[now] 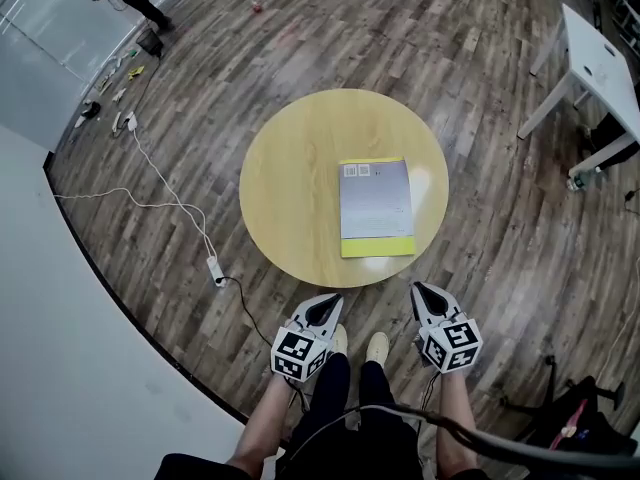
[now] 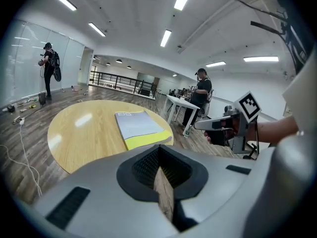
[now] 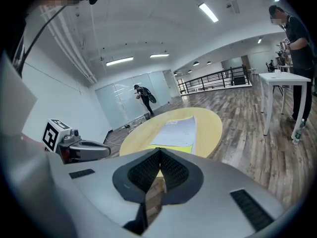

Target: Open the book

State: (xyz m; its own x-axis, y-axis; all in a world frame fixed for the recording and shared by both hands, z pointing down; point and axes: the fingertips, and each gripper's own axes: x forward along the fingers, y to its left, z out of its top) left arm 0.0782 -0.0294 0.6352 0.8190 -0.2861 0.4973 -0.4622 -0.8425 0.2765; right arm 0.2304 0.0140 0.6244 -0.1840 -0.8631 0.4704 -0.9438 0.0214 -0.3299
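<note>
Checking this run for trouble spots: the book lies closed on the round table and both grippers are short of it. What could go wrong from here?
1. The book lies flat, so the shut left gripper and right gripper may shove it toward the table rim instead of catching the cover.
2. The power strip lies on the floor near the person's shoes, a possible trip hazard.

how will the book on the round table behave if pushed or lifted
The book looks thin and lies dead flat, so it is probably light with a cover that bends. On the smooth table it may slide rather than open. It should not roll or tip.
</note>
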